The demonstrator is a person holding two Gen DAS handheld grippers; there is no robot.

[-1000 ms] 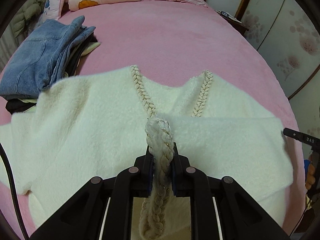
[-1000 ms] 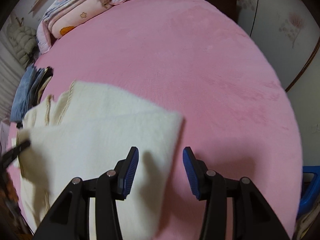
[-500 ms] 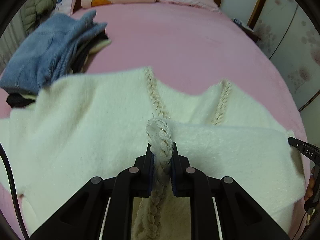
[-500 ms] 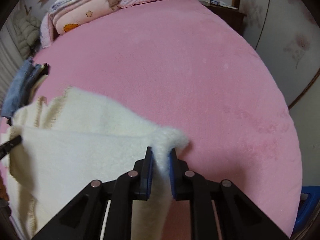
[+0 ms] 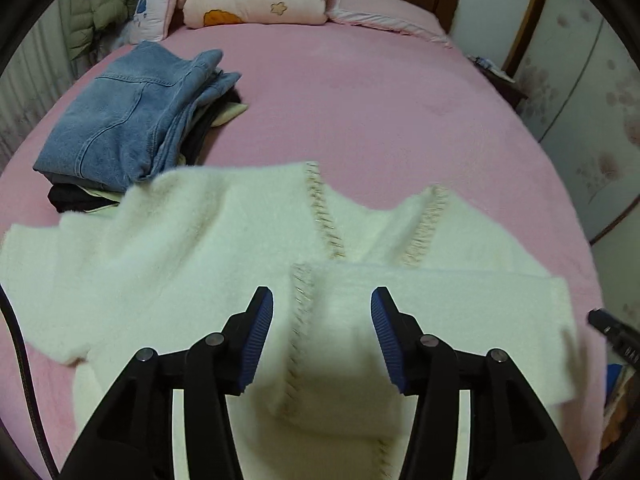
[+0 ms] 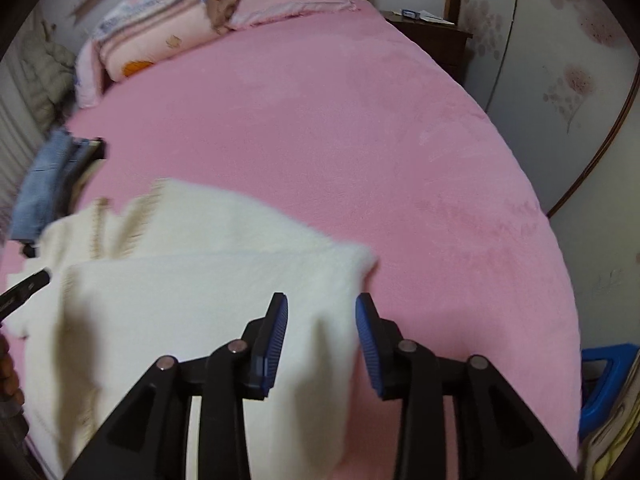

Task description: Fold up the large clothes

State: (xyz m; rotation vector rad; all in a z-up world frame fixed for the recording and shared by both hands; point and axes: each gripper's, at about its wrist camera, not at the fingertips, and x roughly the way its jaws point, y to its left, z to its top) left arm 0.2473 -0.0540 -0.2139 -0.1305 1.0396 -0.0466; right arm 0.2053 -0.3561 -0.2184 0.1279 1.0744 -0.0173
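White fuzzy cardigan (image 5: 168,248) lies flat across the near part of the pink bed (image 5: 360,112), collar end pointing up-bed, braided trim (image 5: 326,216) running down the front in a V; one panel (image 5: 440,312) is already laid crosswise over the body on the right side, its braided edge sitting near the garment's middle, so the first fold looks placed; left gripper (image 5: 322,336) hangs above that folded edge with jaws opening, a moderate gap, nothing pinched, the trim lying on the fabric below and between the blue pads (image 5: 260,340) rather than touching them; right gripper (image 6: 322,340) sits over the outer corner of the same fold (image 6: 352,264), jaws opening too, gap narrower, cloth passing under the gap but the pads look clear of it; frames are motion-blurred so contact at that corner is not fully certain; both grippers at opposite ends of the folded panel makes sense, likely the two ends were carried together so the layer lands square; stack of folded jeans (image 5: 128,116) with darker items beneath sits just beyond the cardigan's left shoulder, probably the done pile; bedding and pillows (image 5: 256,0) at the headboard, well apart; left sleeve (image 5: 36,248) is spread out, so it probably needs folding in next.
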